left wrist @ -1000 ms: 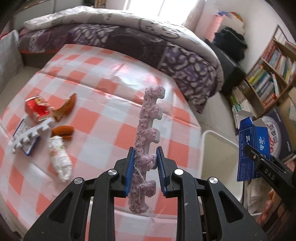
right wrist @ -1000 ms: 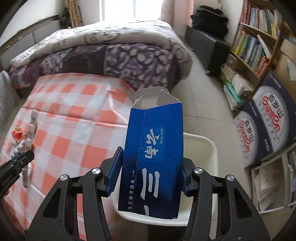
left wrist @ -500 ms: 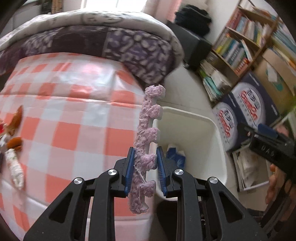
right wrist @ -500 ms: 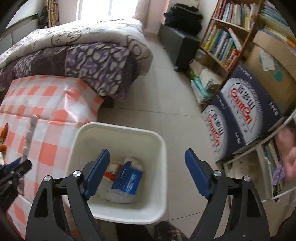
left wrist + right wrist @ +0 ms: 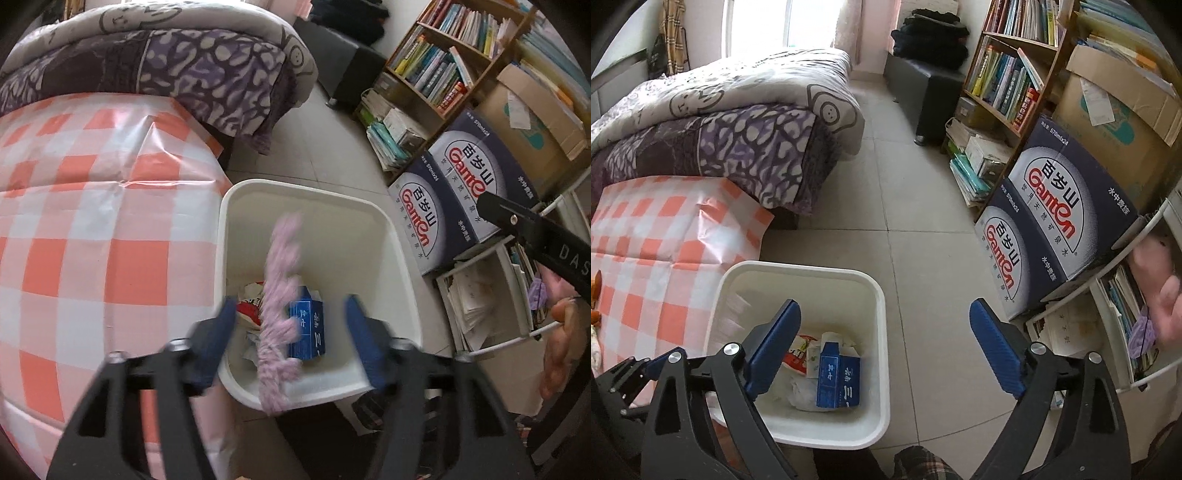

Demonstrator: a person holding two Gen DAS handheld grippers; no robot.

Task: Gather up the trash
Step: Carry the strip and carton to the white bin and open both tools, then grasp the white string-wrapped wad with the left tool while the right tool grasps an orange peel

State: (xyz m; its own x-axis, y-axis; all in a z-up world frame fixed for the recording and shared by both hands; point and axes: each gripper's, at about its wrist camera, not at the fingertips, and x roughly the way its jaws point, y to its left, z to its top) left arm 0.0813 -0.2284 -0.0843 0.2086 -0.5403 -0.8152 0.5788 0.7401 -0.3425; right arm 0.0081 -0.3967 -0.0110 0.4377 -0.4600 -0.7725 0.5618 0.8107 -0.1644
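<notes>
- The left gripper (image 5: 290,334) hangs over the near side of the white bin (image 5: 400,258), its blue-padded jaws spread wide and touching nothing.
- The purple foam strip (image 5: 279,306), motion-blurred, sits between the parted jaws without touching either pad, over the bin's opening.
- The right gripper (image 5: 884,345) is over the bin's right rim, jaws wide apart and empty.
- In the bin (image 5: 882,332) lie a blue carton (image 5: 836,380), a red-and-white wrapper (image 5: 798,352) to its left, and crumpled white paper (image 5: 801,387).
- The orange-checked tablecloth (image 5: 92,236) lies just left of the bin.
- Two Ganten boxes (image 5: 1049,229) stand far right by the bookshelf (image 5: 1008,77).
</notes>
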